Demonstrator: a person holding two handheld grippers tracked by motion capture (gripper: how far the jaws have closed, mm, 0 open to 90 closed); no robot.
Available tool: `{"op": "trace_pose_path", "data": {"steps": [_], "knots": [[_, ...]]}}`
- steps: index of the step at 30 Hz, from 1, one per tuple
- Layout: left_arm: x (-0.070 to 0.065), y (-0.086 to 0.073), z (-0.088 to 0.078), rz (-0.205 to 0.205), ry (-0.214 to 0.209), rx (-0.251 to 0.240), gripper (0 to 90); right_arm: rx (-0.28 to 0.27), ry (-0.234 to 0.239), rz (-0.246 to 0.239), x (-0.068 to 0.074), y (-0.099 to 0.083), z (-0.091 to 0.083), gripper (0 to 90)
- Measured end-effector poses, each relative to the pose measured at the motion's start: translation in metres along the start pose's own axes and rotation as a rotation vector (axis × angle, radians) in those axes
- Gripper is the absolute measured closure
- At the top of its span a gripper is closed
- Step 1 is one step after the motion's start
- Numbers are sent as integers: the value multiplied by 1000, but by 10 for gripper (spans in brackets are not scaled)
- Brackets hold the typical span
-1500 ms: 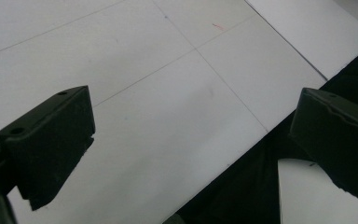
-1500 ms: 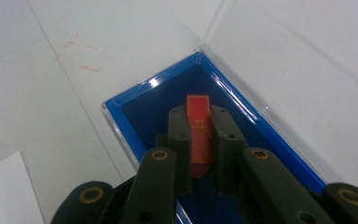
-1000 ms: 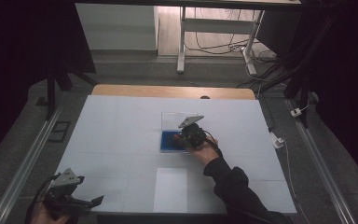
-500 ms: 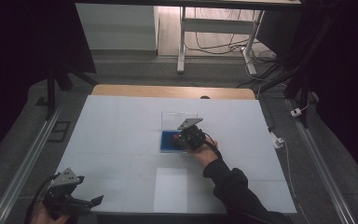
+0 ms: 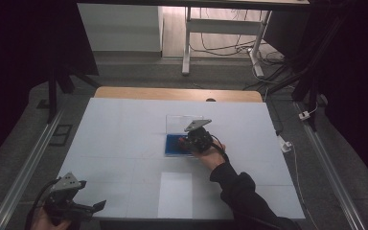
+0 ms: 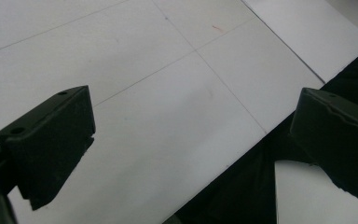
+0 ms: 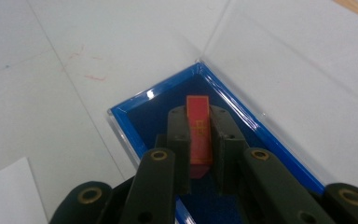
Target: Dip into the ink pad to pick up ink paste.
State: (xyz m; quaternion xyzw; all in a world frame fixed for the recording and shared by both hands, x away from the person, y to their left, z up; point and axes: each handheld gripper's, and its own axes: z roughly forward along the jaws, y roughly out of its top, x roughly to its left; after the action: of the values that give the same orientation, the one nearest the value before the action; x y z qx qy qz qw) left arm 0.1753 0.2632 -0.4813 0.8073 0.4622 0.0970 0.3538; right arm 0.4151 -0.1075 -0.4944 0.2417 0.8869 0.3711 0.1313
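A shallow blue tray [image 7: 126,116] [image 5: 171,147] with a clear open lid [image 7: 289,60] [image 5: 179,122] lies mid-table. My right gripper [image 7: 199,122] [image 5: 191,142] hangs over the tray's blue inside, shut on a small red-orange block [image 7: 199,133] that stands on edge between the jaws. The block's lower end is hidden by the jaws. My left gripper [image 6: 186,135] [image 5: 88,207] is at the table's near left corner, open, with nothing between its fingers [image 6: 51,140].
A white sheet of paper [image 5: 175,194] [image 7: 2,196] lies near the front edge, between the two grippers. The white table top [image 5: 124,124] ends in a wooden strip [image 5: 172,93] at the back. Faint red marks [image 7: 86,65] dot the surface left of the tray.
The right gripper has shifted very slightly over the tray with the block in it. The left gripper has not moved.
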Motion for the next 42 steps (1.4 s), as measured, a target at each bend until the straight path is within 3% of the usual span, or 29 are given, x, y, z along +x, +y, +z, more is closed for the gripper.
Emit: {"op": "trace_pose_path", "data": {"steps": [8,21,34,42], "knots": [[0,0,0,0,-2,-2,5,-13,30,-22,6,3,-8,802],[0,0,0,0,-3,-2,6,-23,69,0,10,4,-26,802],[1,0,0,-5,-8,-4,8,-45,130,-16,25,4,-46,802],[1,0,0,-4,-7,-3,9,-52,139,-25,32,2,-55,802]]}}
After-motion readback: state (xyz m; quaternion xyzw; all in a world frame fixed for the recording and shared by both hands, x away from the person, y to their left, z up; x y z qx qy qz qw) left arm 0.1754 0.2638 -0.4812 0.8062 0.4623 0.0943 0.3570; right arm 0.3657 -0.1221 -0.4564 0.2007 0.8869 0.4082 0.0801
